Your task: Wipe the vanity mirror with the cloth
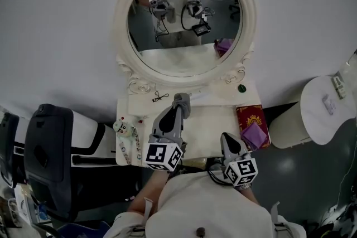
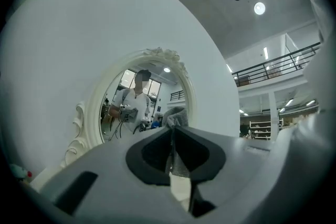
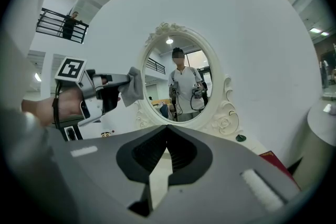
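Our left gripper (image 2: 172, 134) has its jaws clamped on the cloth (image 2: 177, 115), a grey wad poking past the tips. The mirror (image 2: 137, 107) stands close ahead of it (contact we cannot judge). Our right gripper (image 3: 167, 131), lower and to the left one's right, holds its jaws pressed together on nothing.

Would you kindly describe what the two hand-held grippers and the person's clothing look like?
Both the left hand-held gripper and the right hand-held gripper have pale grey moulded bodies with dark grey ribbed jaw pads. Each carries a white cube printed with black square markers at its rear end. The person wears a light-coloured top.
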`<state>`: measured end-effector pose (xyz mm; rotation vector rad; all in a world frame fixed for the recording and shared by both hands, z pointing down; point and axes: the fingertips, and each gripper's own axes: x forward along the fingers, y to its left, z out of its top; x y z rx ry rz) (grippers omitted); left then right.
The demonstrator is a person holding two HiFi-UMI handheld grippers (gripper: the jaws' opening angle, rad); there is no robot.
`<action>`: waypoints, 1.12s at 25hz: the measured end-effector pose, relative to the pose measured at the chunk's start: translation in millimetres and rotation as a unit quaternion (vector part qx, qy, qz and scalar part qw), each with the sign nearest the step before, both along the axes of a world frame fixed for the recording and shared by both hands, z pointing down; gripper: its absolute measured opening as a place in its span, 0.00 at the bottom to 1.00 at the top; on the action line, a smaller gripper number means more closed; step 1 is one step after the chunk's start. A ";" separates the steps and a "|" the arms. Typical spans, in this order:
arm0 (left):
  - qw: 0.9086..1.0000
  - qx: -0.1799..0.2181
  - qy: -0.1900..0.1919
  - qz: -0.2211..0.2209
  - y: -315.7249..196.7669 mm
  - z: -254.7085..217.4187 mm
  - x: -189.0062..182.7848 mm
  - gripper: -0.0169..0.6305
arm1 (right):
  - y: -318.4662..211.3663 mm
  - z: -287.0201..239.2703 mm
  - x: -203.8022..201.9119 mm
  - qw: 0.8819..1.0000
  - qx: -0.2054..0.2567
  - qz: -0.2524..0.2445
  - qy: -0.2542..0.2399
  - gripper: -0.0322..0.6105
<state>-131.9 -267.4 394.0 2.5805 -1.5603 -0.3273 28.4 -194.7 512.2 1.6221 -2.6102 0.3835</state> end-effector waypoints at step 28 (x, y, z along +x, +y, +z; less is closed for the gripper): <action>0.995 0.079 -0.048 -0.042 -230.7 -278.2 104.0 0.06 | -100.5 -36.7 78.3 0.998 0.027 -0.034 -0.047 0.06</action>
